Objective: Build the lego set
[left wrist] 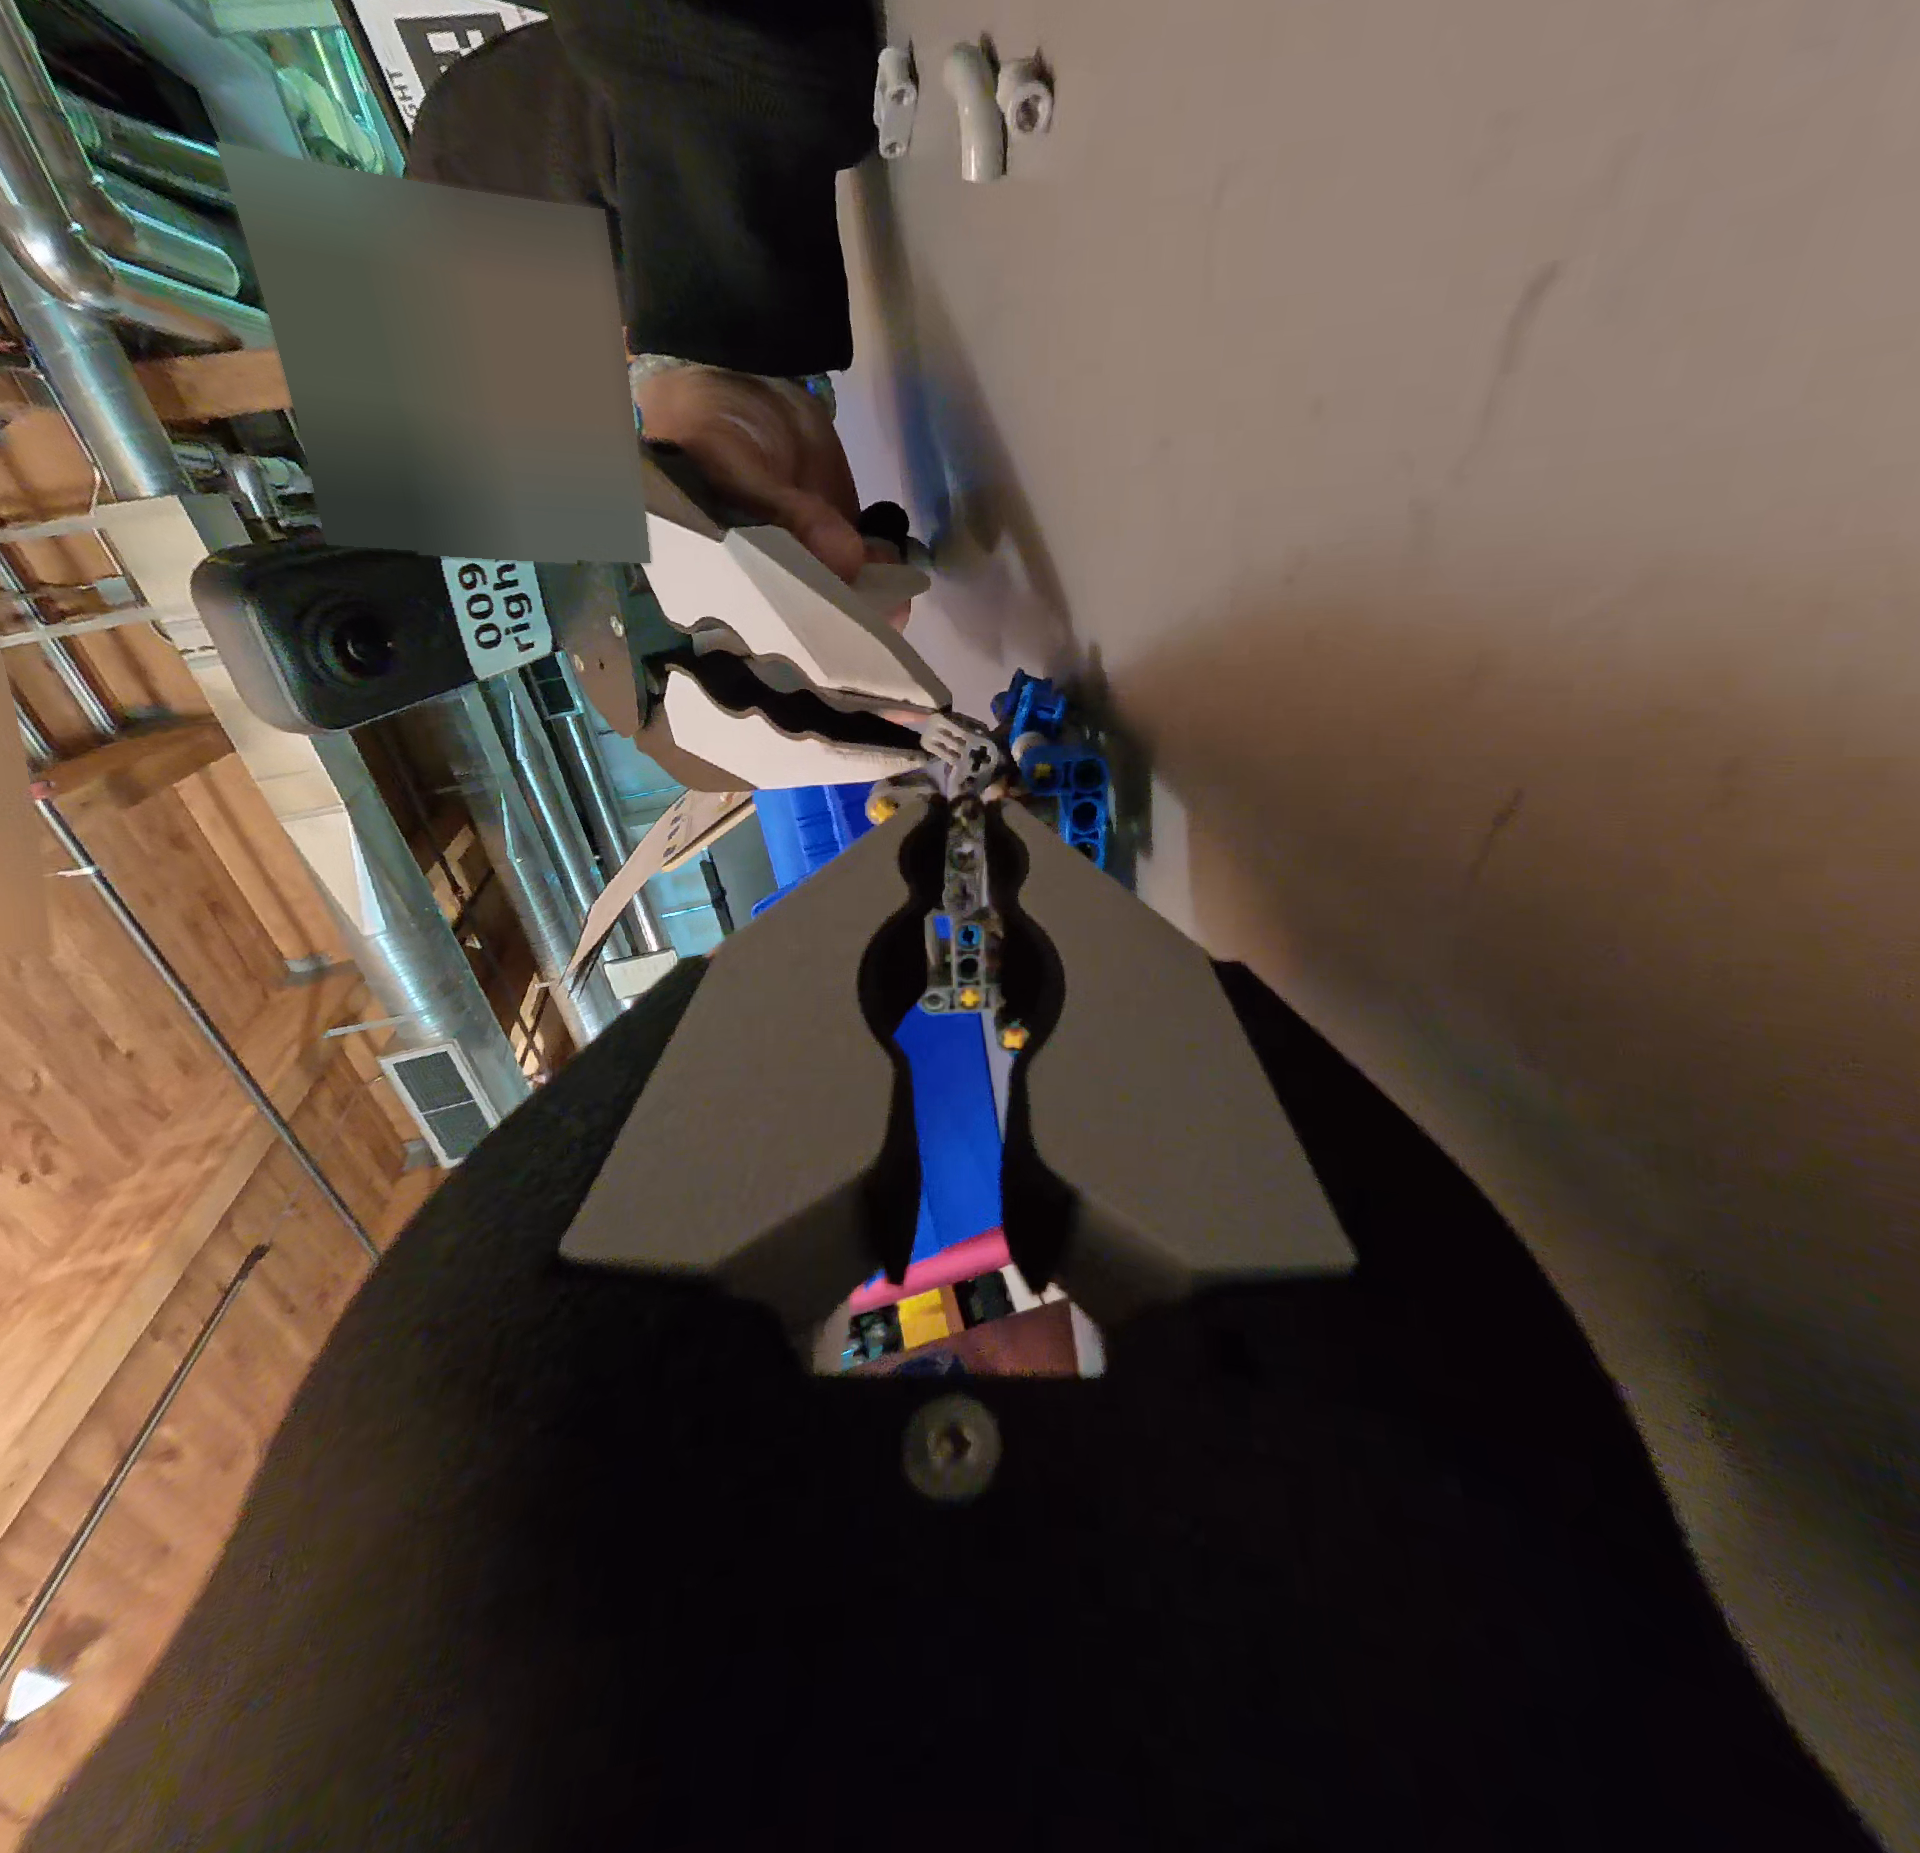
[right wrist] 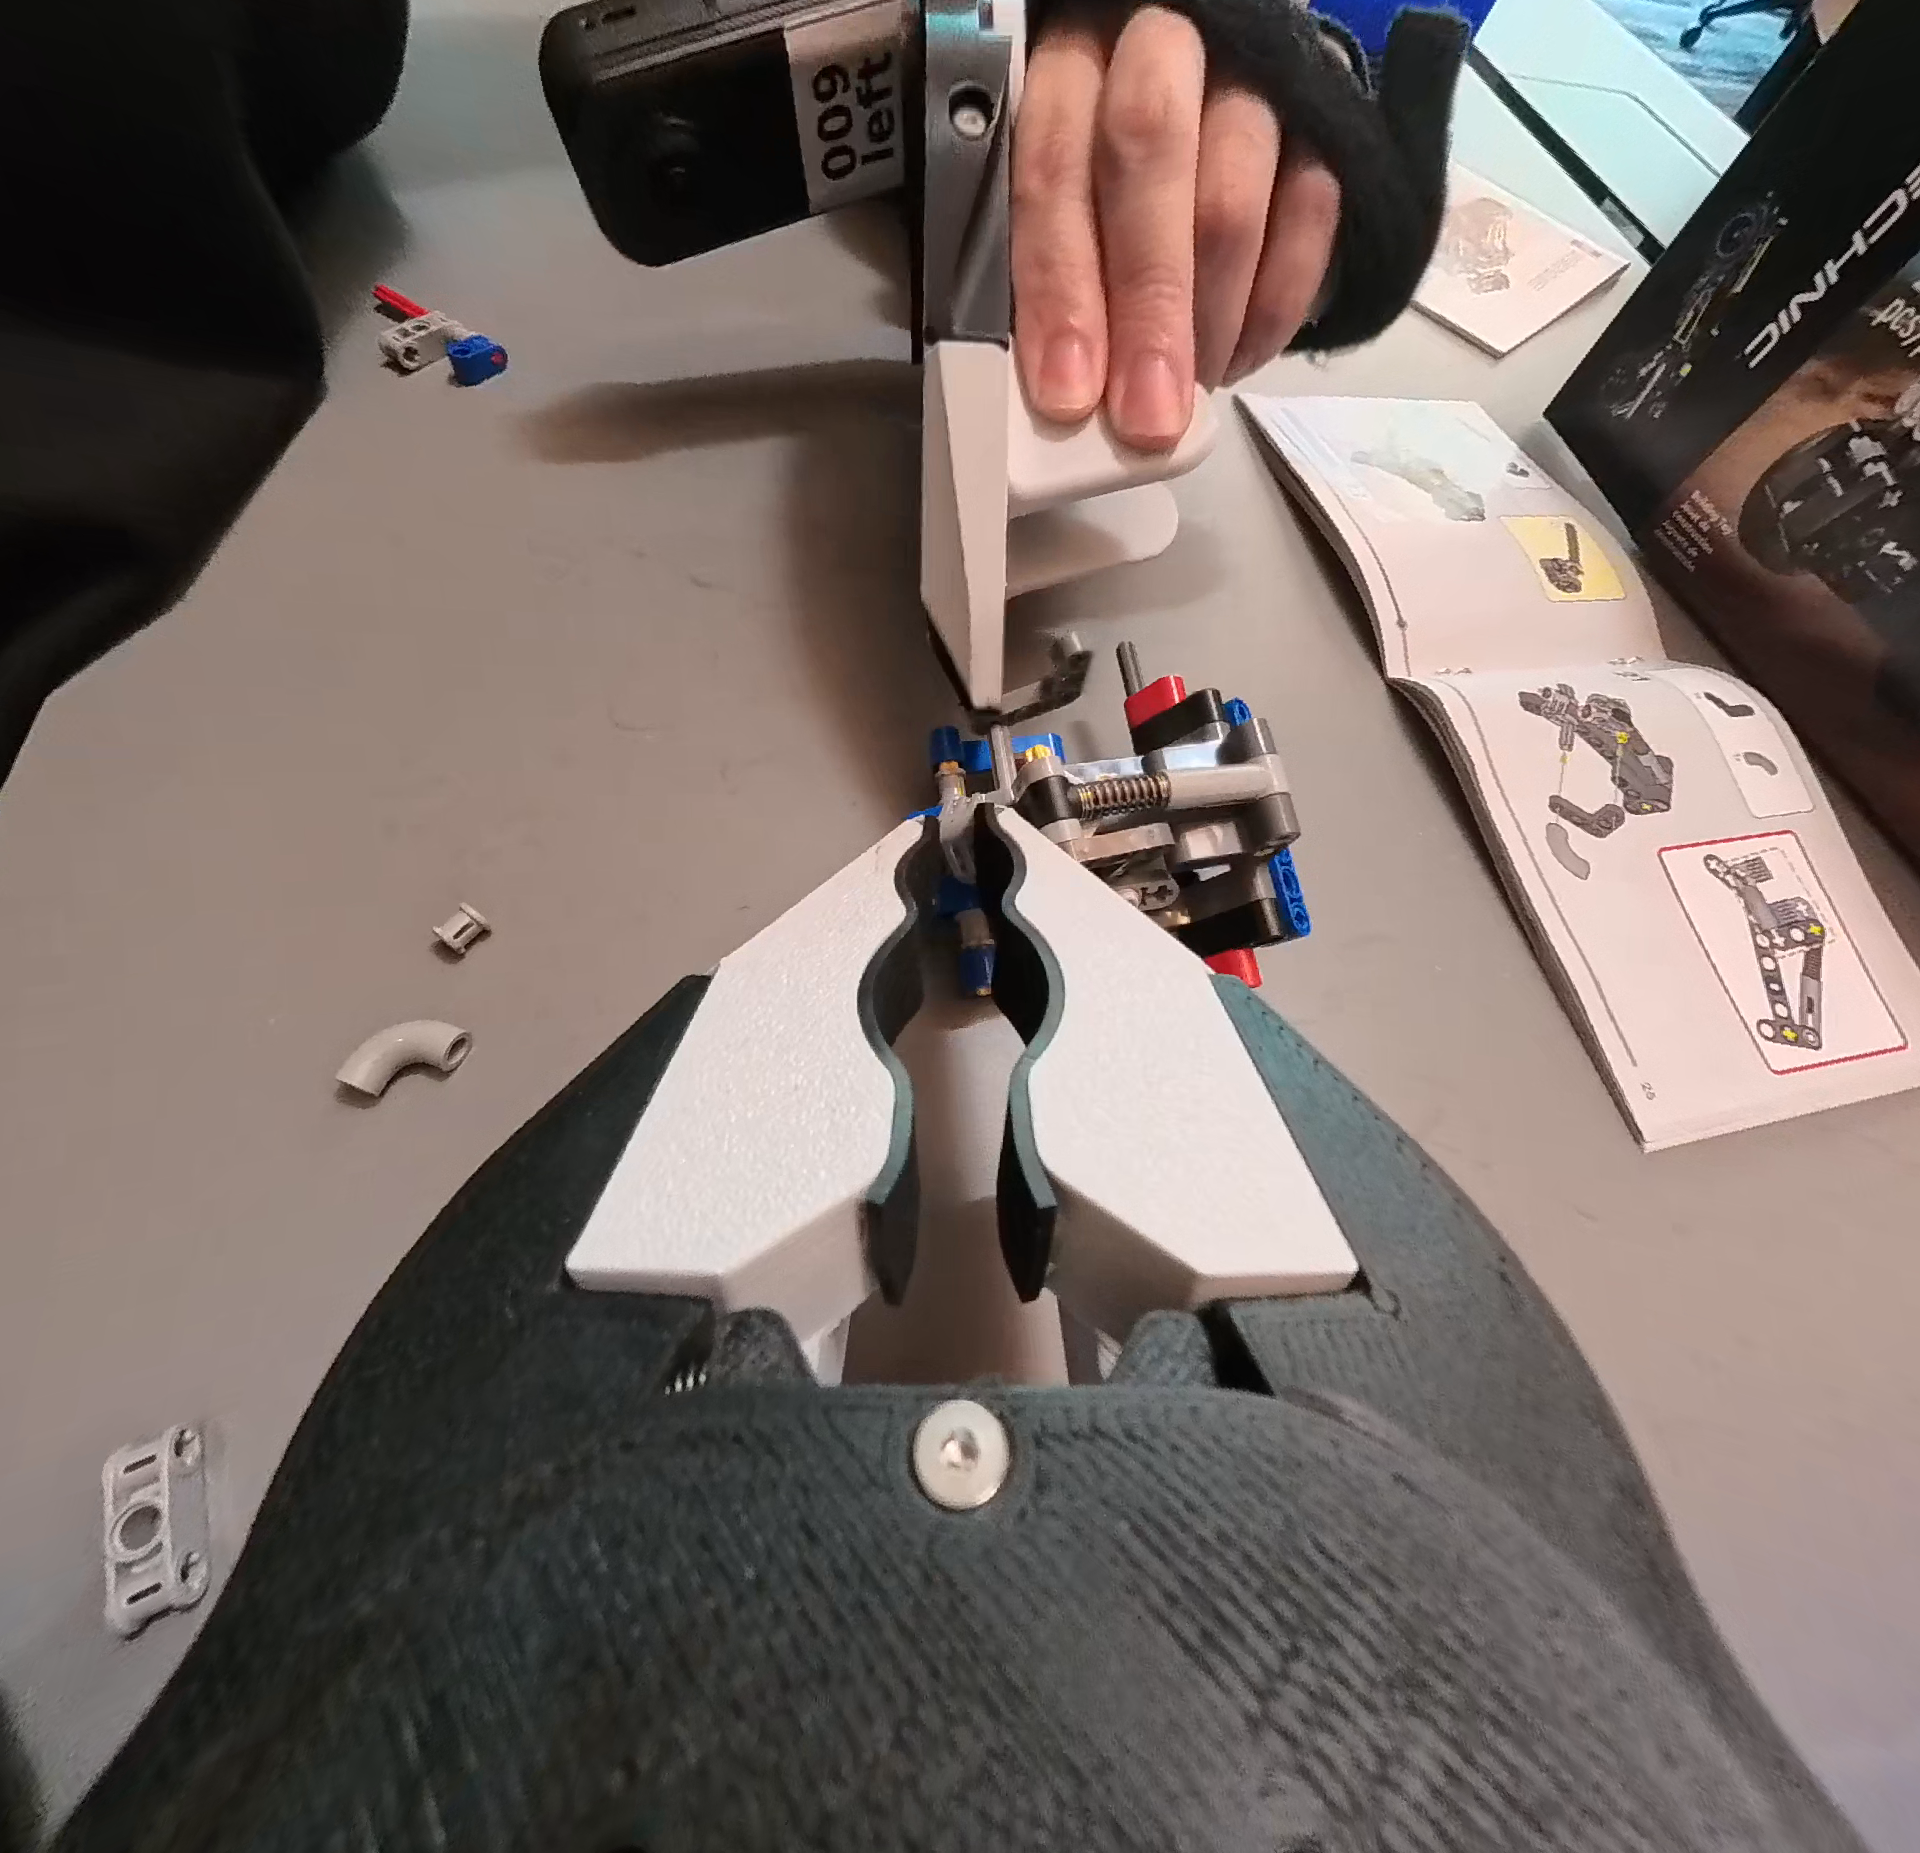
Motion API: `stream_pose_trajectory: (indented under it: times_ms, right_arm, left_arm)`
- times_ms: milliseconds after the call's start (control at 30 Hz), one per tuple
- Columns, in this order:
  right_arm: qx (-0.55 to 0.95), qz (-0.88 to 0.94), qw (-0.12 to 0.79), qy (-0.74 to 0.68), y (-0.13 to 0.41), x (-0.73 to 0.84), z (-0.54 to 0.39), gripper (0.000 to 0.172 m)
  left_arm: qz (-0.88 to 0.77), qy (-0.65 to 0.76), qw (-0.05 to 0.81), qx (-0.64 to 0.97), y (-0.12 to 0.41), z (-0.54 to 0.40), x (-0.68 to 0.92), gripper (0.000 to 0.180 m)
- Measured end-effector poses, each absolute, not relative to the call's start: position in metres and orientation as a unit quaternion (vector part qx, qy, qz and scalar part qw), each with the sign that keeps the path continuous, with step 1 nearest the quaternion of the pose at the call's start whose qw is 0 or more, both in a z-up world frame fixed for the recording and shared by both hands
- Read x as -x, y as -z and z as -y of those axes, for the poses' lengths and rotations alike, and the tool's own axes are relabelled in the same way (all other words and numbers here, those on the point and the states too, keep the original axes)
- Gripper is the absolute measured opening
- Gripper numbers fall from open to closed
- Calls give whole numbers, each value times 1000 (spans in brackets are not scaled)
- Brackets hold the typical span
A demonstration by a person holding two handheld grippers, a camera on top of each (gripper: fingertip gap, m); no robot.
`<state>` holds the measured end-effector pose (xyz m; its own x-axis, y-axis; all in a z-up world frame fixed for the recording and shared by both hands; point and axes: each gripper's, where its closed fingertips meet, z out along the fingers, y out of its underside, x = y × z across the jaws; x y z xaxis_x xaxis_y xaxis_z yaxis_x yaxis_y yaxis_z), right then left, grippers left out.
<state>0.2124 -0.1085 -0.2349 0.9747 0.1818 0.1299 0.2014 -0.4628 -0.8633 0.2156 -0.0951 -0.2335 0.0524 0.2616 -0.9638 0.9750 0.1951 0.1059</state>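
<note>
Table (right wrist: 312, 660) carries the toy-brick assembly (right wrist: 1174, 816); beside it lies an open instruction booklet (right wrist: 1558, 764). Right gripper (right wrist: 977, 816) pinches its pale grey connector, likely steadying it, while left gripper (left wrist: 966, 816) clamps a dark grey beam (left wrist: 964, 930) at its top.

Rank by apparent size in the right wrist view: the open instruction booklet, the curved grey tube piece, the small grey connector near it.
1. Open instruction booklet
2. Curved grey tube piece
3. Small grey connector

The tube lies nearer the camera, which flatters it slightly.
</note>
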Motion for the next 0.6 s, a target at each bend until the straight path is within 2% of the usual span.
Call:
stream_pose_trajectory:
  times_ms: [600]
  right_arm:
    - [864,102,493,12,239,-216,108,1]
  left_arm:
    - [-624,430,415,-504,232,95,-225,3]
